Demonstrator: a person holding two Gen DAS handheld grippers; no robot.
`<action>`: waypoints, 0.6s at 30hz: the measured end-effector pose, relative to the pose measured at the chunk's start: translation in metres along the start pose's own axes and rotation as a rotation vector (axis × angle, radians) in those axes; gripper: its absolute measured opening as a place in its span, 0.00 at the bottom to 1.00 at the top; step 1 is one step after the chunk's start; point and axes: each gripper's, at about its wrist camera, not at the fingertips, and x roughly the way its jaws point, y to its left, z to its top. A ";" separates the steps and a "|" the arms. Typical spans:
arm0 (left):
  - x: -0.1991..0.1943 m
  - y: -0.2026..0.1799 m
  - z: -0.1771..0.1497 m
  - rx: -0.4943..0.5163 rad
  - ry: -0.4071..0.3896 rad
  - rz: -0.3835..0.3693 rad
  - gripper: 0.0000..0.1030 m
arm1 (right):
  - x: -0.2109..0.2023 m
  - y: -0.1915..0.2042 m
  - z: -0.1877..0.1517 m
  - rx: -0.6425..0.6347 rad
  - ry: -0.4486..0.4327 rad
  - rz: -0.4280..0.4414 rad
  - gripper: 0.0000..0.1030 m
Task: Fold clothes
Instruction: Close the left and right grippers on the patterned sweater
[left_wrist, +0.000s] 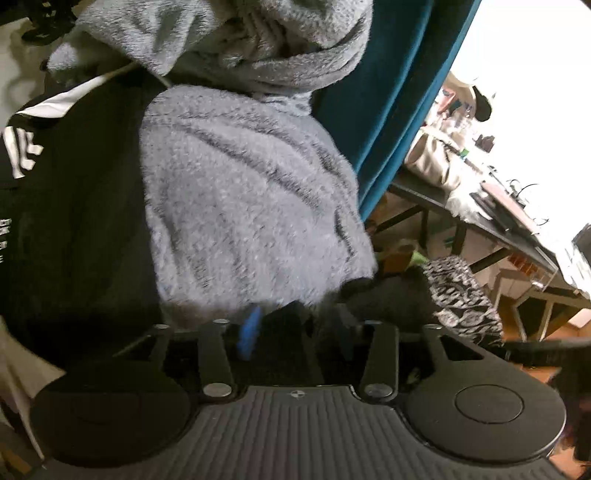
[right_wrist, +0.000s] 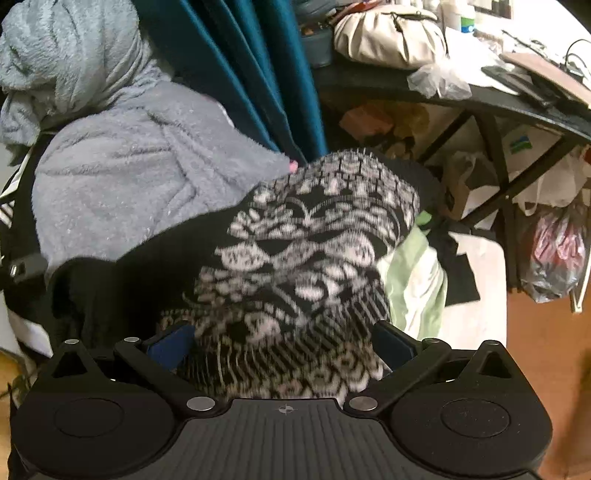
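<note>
Your right gripper (right_wrist: 284, 343), fingers wide apart, patterned knit (right_wrist: 306, 251) bunched between; left gripper (left_wrist: 295, 325) half-open beside grey fleece (left_wrist: 243, 199), not clamped.

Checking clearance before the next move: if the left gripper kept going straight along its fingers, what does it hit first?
Most likely the grey fleece garment. It fills the view directly ahead of the left gripper and its lower edge hangs right over the fingertips. Depth is hard to judge, but nothing else shows in front of it.
</note>
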 end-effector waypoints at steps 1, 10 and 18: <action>-0.001 0.002 -0.001 -0.005 0.001 0.009 0.47 | 0.002 0.001 0.004 0.009 -0.010 0.000 0.99; -0.012 0.011 -0.009 -0.030 0.004 0.057 0.55 | 0.032 0.000 0.018 -0.070 0.021 -0.013 0.27; -0.005 0.007 -0.009 -0.047 0.008 0.038 0.56 | -0.005 -0.061 -0.002 0.097 -0.003 -0.050 0.07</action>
